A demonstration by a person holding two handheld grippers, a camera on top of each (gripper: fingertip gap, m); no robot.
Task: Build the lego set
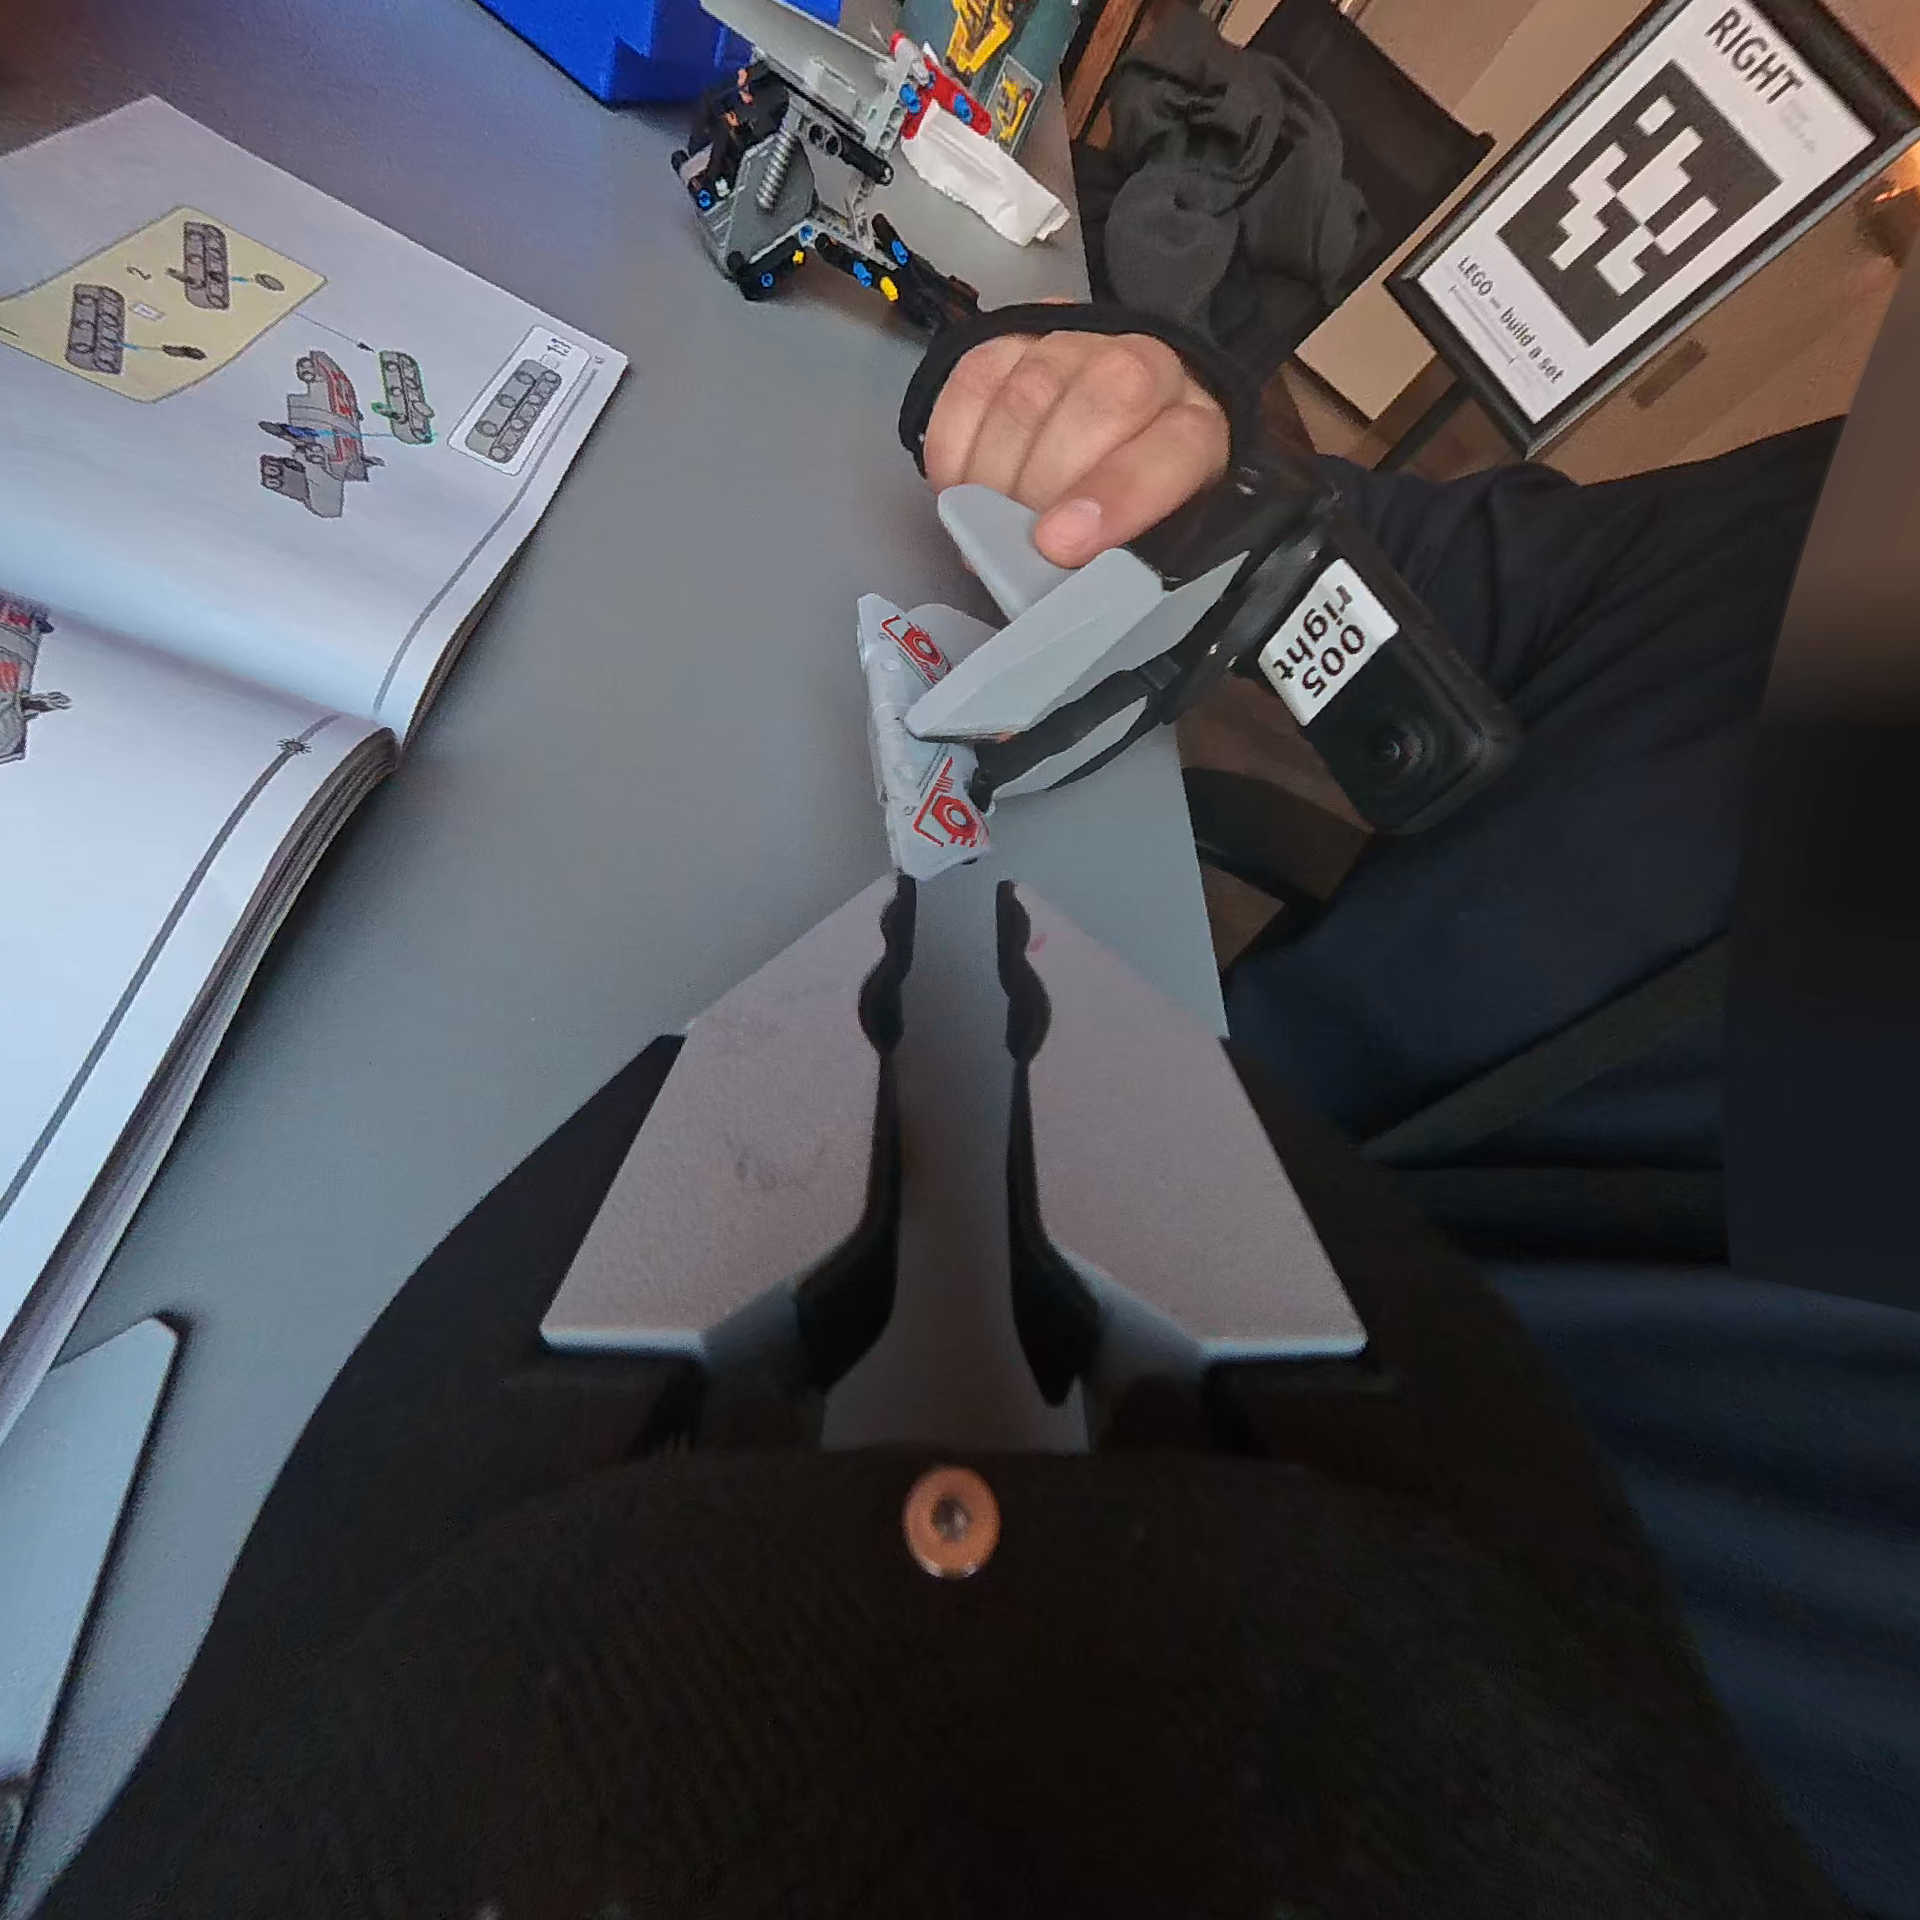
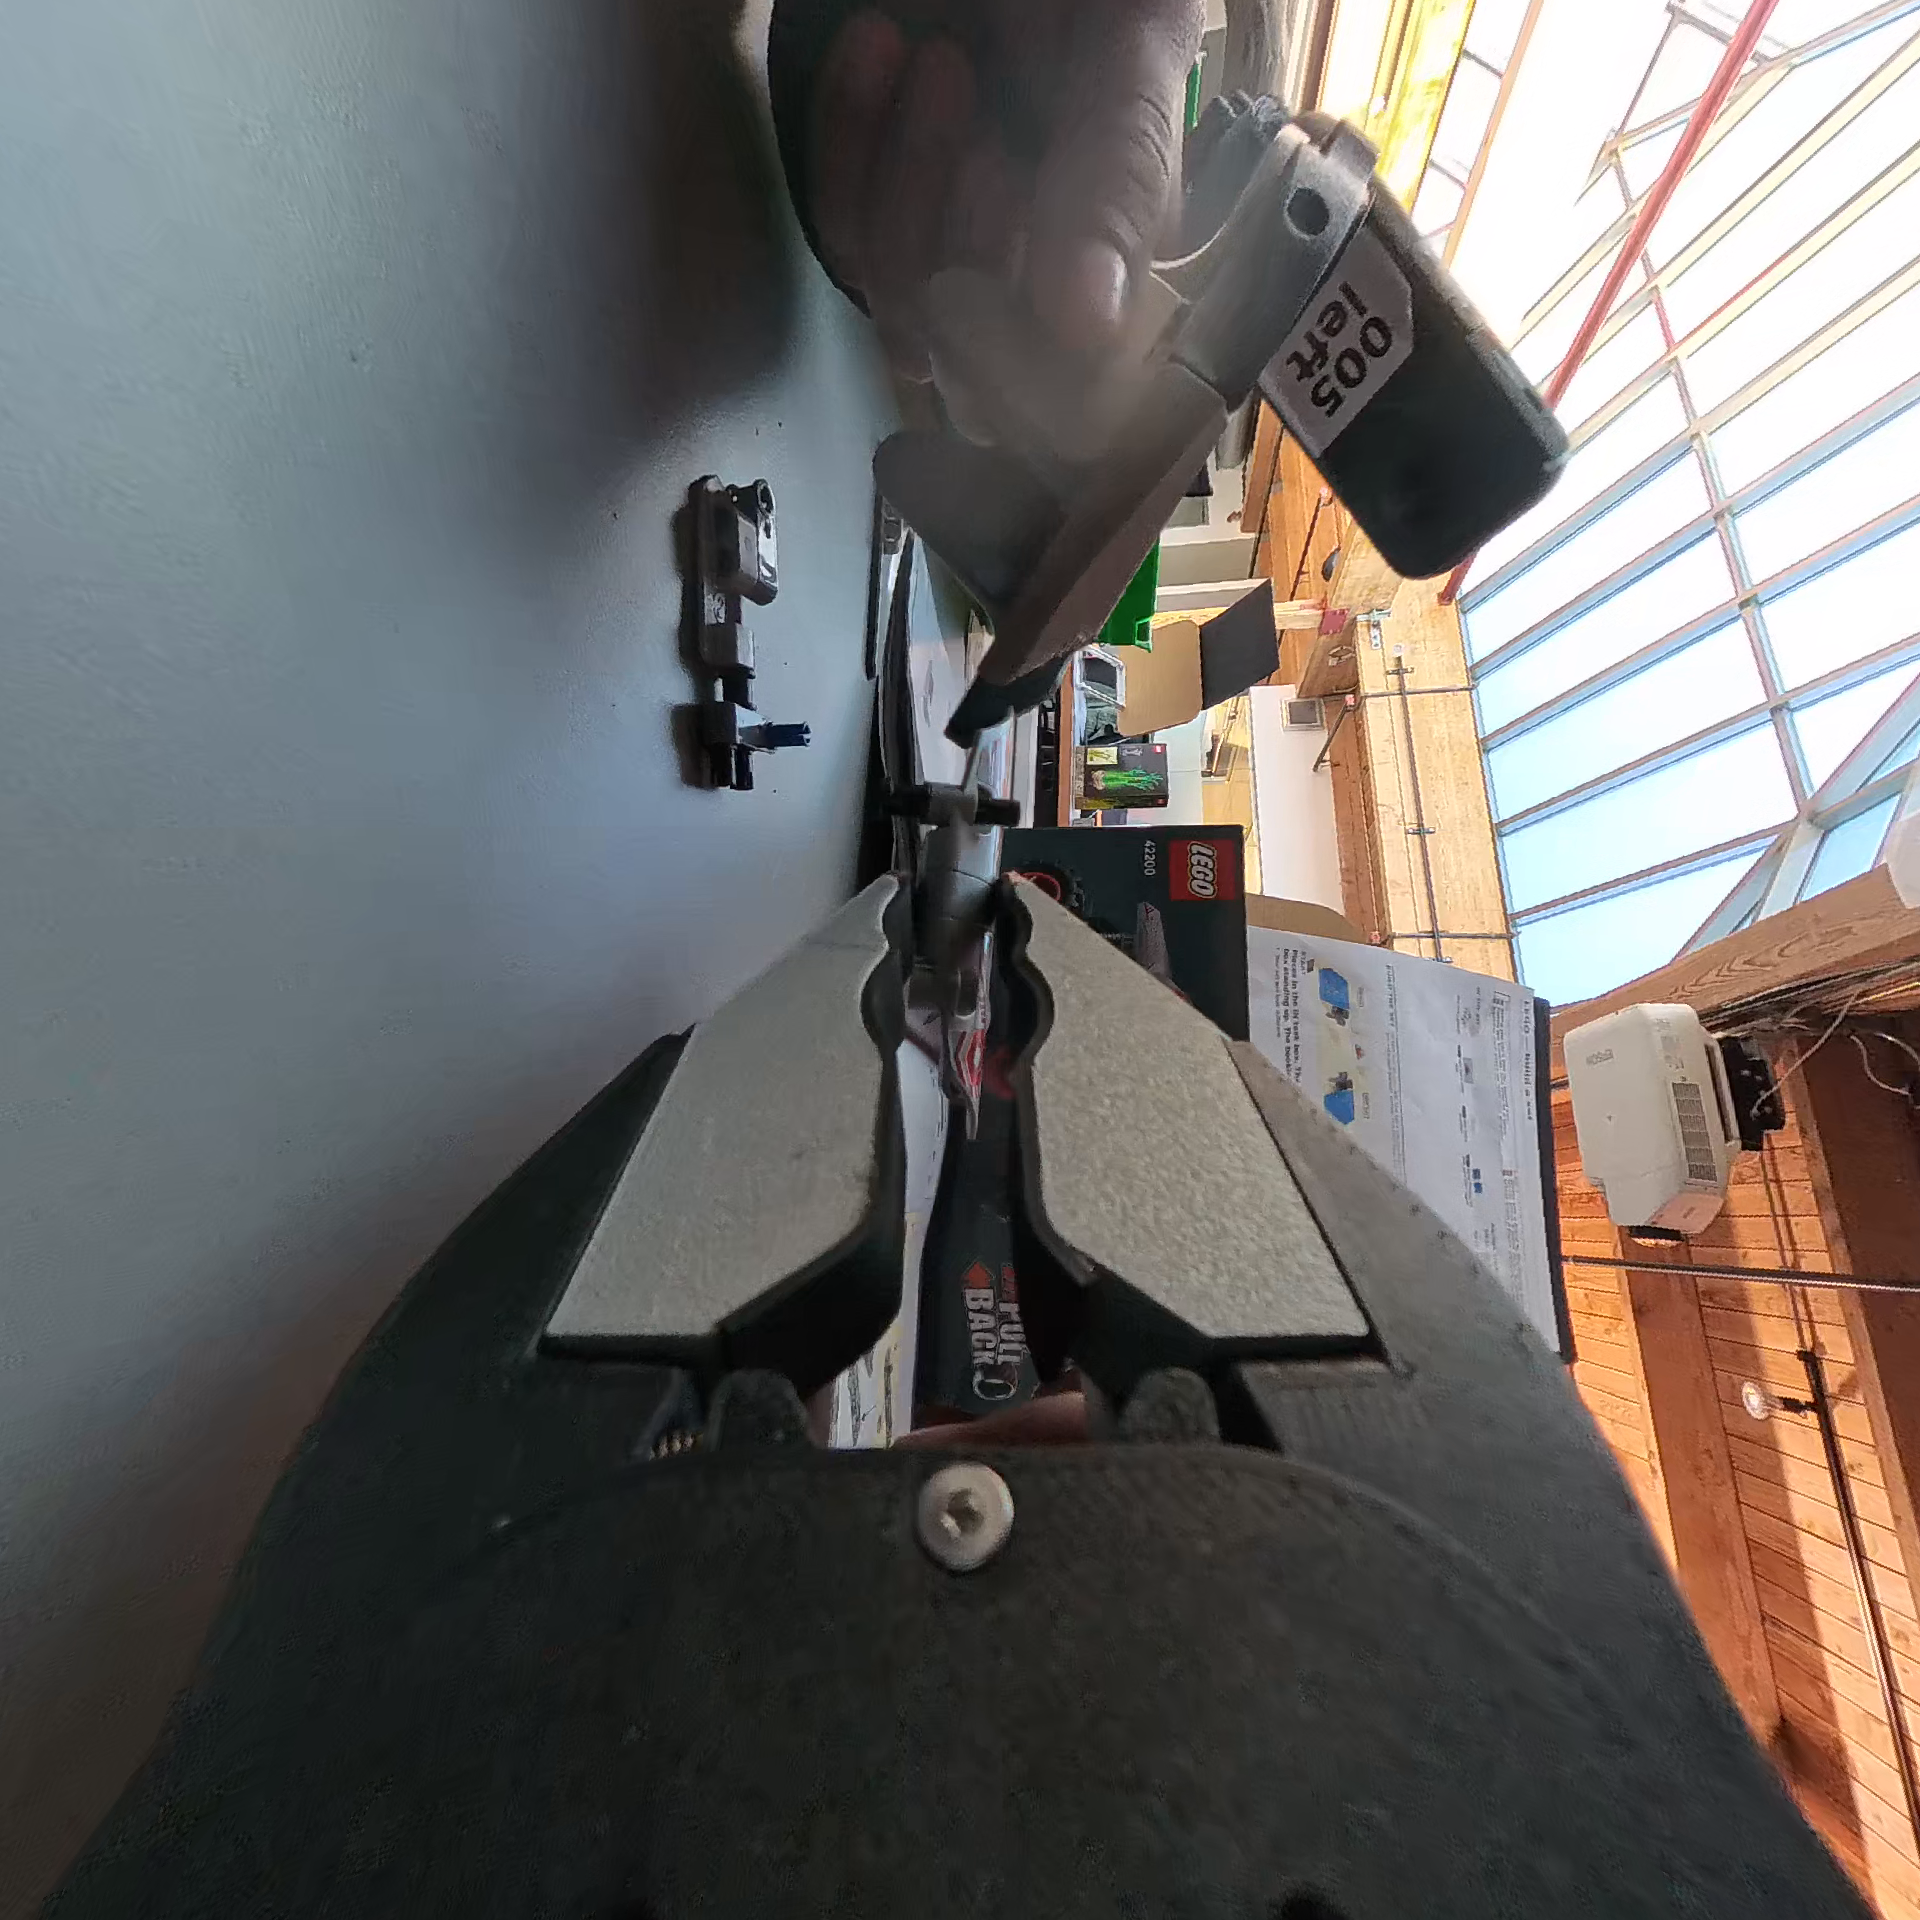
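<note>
The right gripper (image 1: 951, 753) clamps a light grey panel piece (image 1: 920, 743) with red printed markings and a black pin; the left gripper (image 1: 948, 891) stands slightly apart, empty.

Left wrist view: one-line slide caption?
Right gripper clamps a grey red-printed Lego panel above the grey table, left gripper open just below it.

Two tools (image 1: 949, 894) (image 2: 951, 899), one open booklet (image 1: 208, 582), one grey panel (image 1: 920, 743).

Grey panel (image 2: 951, 914) between right tongs (image 2: 951, 894)
</note>
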